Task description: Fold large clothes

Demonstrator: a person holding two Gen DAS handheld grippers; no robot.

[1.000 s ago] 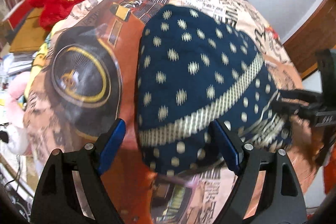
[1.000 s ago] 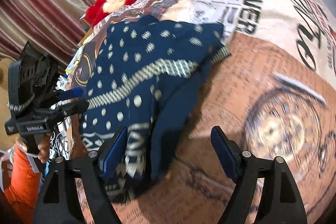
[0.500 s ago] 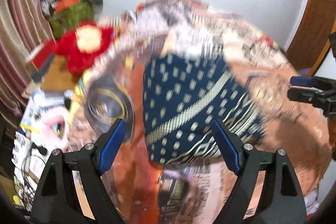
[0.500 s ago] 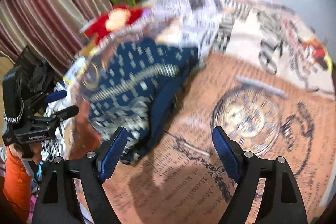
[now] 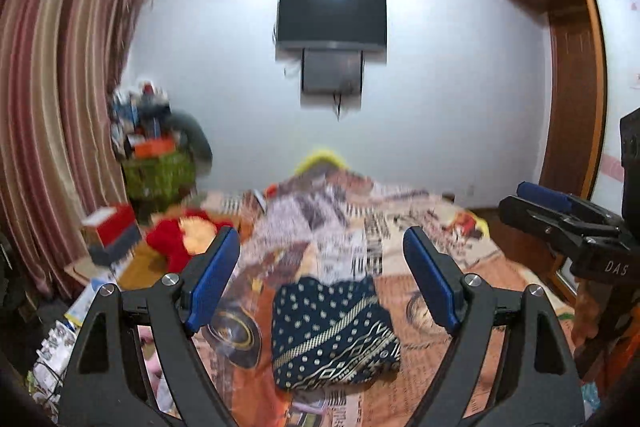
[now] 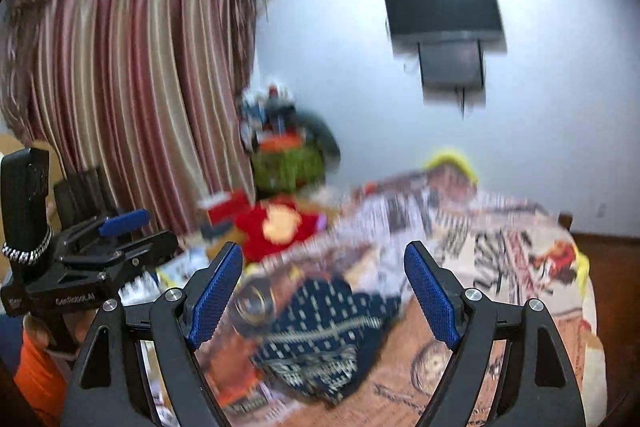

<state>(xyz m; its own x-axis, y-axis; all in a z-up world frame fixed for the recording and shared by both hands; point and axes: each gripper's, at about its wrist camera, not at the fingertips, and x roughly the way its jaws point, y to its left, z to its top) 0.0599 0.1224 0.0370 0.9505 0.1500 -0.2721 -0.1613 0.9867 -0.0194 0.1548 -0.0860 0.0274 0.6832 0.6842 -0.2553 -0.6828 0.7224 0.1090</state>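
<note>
Hand-held grippers (image 5: 322, 283) (image 6: 324, 289) raised, level, jaws apart, empty

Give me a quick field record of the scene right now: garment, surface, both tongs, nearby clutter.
garment: navy patterned cloth, folded into a compact bundle, lying on the bed
surface: printed bedspread
left tongs: open, empty, raised clear of the cloth
right tongs: open, empty, also clear of the cloth
clutter: red plush toy at the bed's left edge; green basket beside the curtain
image quality: right wrist view blurred
</note>
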